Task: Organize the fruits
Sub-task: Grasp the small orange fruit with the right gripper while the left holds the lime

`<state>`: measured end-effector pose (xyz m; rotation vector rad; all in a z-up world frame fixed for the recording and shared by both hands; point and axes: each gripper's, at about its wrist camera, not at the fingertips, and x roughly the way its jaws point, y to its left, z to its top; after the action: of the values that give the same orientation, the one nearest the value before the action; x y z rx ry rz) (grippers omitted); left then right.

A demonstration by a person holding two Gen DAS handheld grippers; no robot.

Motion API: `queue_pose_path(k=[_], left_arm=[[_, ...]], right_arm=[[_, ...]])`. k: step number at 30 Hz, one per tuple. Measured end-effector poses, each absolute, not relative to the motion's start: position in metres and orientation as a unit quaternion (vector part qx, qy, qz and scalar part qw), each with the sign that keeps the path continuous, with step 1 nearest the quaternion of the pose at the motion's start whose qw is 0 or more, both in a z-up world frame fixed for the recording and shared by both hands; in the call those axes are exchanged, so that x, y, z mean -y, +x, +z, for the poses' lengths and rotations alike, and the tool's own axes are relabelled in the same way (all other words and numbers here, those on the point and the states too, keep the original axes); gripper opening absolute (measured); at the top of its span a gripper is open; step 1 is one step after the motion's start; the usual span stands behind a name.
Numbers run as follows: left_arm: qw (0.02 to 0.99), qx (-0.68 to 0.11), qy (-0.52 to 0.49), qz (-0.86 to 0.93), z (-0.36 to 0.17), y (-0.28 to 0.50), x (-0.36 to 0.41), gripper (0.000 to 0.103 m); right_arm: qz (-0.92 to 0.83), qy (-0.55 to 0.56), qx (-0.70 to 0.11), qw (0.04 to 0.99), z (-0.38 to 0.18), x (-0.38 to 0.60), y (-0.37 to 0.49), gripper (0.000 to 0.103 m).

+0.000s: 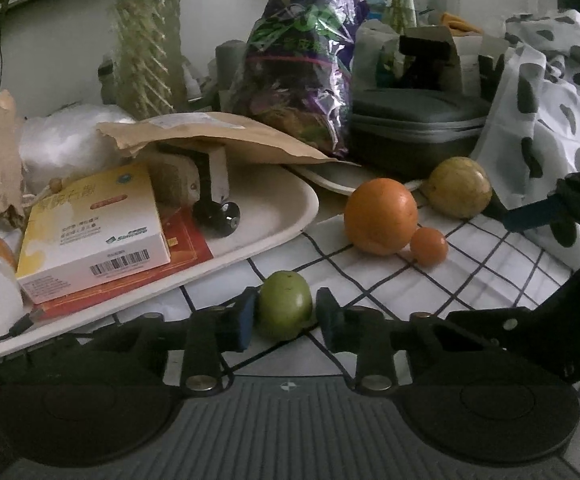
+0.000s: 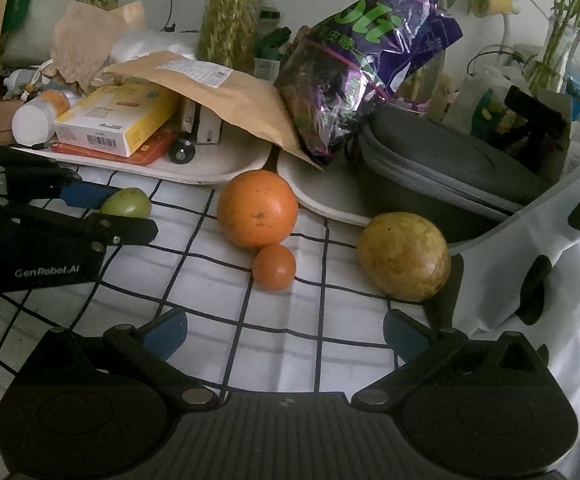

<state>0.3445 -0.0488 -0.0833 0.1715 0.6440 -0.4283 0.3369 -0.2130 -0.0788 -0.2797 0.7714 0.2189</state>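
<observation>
A small green fruit (image 1: 285,305) lies on the checked cloth between the pads of my left gripper (image 1: 286,318); the left pad is at the fruit, the right pad a little apart, so the jaws are open around it. It also shows in the right wrist view (image 2: 127,202). A large orange (image 1: 381,216) (image 2: 257,209), a small orange fruit (image 1: 429,246) (image 2: 274,267) touching it, and a yellow-green fruit (image 1: 459,186) (image 2: 405,256) lie further back. My right gripper (image 2: 286,336) is open and empty in front of the small orange fruit.
A white tray (image 1: 290,200) (image 2: 226,174) holds a yellow box (image 1: 94,224), a brown envelope (image 1: 218,136) and small items. A second white tray (image 2: 322,204), a purple bag (image 2: 370,60), a grey case (image 2: 442,168) and a spotted cloth (image 1: 550,92) stand behind and right.
</observation>
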Motion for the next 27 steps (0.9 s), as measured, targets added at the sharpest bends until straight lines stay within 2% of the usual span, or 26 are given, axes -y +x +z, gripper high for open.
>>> queue_pose_path(k=[23, 24, 27], left_arm=[[0.922, -0.319, 0.067, -0.21, -0.078, 0.342, 0.043, 0.028], [0.921, -0.319, 0.066, -0.211, -0.077, 0.342, 0.043, 0.028], [0.921, -0.319, 0.065, -0.213, -0.076, 0.341, 0.043, 0.028]], right_arm=[[0.11, -0.101, -0.326, 0.933, -0.074, 0.215, 0.34, 0.103], [0.113, -0.097, -0.324, 0.934, -0.074, 0.215, 0.342, 0.101], [0.117, -0.093, -0.323, 0.935, -0.075, 0.214, 0.346, 0.084]])
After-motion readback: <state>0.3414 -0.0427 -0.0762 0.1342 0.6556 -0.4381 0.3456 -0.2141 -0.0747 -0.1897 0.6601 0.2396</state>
